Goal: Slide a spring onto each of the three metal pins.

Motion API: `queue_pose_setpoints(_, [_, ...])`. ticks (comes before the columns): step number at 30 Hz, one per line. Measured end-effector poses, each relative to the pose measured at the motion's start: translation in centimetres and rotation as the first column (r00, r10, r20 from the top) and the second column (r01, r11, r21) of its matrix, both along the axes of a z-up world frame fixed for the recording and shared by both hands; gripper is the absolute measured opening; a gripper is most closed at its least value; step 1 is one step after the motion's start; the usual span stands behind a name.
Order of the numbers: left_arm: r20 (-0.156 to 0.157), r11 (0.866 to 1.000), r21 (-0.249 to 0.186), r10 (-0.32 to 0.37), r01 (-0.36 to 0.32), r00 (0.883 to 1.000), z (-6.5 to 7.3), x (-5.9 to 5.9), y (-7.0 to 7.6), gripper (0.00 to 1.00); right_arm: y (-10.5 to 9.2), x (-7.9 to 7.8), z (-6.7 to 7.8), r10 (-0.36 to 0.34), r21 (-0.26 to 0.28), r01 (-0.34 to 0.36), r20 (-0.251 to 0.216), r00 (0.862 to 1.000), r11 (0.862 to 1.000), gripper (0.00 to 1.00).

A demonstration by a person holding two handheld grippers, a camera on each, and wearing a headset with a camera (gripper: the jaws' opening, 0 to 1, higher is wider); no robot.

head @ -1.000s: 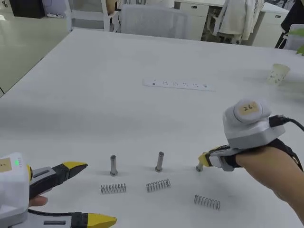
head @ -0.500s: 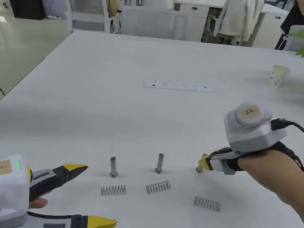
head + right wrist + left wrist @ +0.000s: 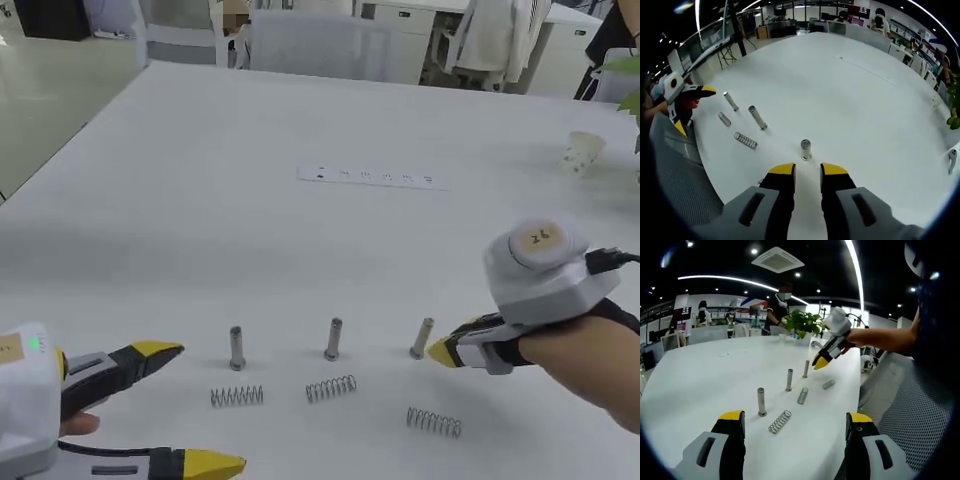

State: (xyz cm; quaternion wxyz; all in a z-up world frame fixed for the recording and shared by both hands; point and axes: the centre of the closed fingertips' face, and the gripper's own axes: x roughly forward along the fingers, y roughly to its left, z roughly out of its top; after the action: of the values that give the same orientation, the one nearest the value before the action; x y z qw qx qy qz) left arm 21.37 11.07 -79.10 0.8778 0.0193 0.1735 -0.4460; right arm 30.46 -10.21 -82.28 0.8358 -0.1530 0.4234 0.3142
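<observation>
Three metal pins stand in a row on the white table: left pin [image 3: 237,347], middle pin [image 3: 334,338], right pin [image 3: 423,337]. In front of each lies a loose spring: left spring [image 3: 237,397], middle spring [image 3: 331,388], right spring [image 3: 434,422]. My right gripper [image 3: 442,352] sits just right of the right pin, not touching it. In the right gripper view that pin [image 3: 805,149] stands just ahead of my right gripper [image 3: 807,169], whose jaws are slightly apart and hold nothing. My left gripper [image 3: 190,407] is wide open at the near left, and the left spring [image 3: 780,421] lies ahead of it.
A white power strip [image 3: 365,177] lies mid-table beyond the pins. A paper cup [image 3: 583,153] stands at the far right. Chairs [image 3: 320,45] line the table's far edge. The table [image 3: 300,250] is bare between the pins and the strip.
My right gripper has drawn back to the right from the right pin, which now shows whole and stands free. The left gripper has stayed put, and the springs have not moved.
</observation>
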Motion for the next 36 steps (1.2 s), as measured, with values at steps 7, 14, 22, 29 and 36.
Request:
queue_pose_setpoints(7, [0.0, 1.0, 0.002, -0.003, 0.003, 1.0, 0.0, 0.0, -0.1, 0.79, 0.0, -1.7, -0.3, 0.056, 0.032, -0.055, -0.039, 0.998, 0.998, 0.17])
queue_pose_setpoints(14, [-0.001, 1.0, 0.003, -0.006, 0.006, 1.0, -0.1, 0.0, -0.2, 0.79, 0.4, -3.1, -0.3, 0.136, 0.039, -0.134, -0.052, 0.989, 0.99, 0.17])
queue_pose_setpoints(22, [0.001, 1.0, 0.007, -0.008, 0.008, 1.0, 0.0, 0.0, -0.2, 0.79, 1.2, -5.4, -1.0, 0.267, 0.067, -0.261, -0.103, 0.958, 0.963, 0.17])
queue_pose_setpoints(29, [-0.001, 1.0, 0.009, -0.009, 0.009, 1.0, 0.0, 0.0, -0.2, 0.78, 1.1, -6.6, -1.9, 0.31, 0.054, -0.305, -0.143, 0.94, 0.951, 0.16])
queue_pose_setpoints(36, [-0.001, 1.0, 0.008, -0.012, 0.012, 1.0, 0.0, 0.0, -0.3, 0.78, 1.0, -6.7, -2.2, 0.34, 0.024, -0.34, -0.142, 0.93, 0.94, 0.15])
